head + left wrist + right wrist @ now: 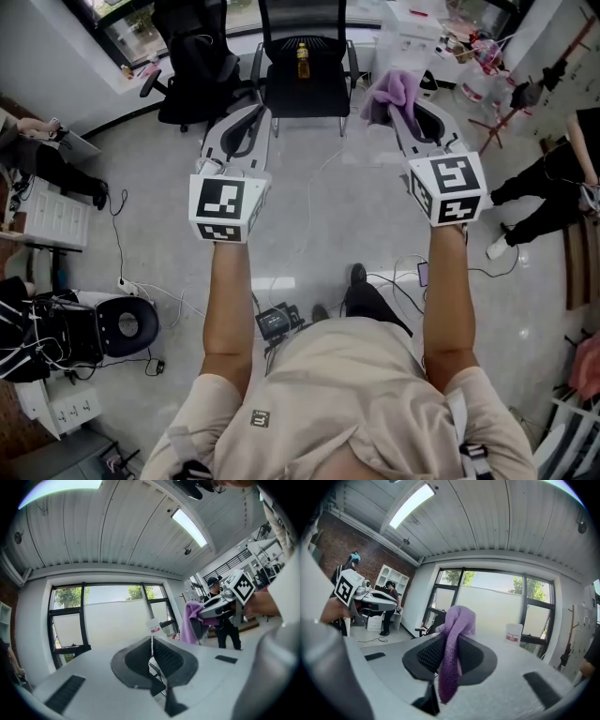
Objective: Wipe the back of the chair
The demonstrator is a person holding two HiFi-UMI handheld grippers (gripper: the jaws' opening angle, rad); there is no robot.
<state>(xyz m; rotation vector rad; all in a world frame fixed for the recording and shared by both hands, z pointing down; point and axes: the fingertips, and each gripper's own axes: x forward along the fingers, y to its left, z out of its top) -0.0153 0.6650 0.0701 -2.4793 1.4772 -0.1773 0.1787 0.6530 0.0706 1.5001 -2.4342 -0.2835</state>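
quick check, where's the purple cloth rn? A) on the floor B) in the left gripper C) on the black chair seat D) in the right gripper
D: the purple fluffy cloth hangs clamped between the jaws of the right gripper; the left gripper is shut with nothing in it.
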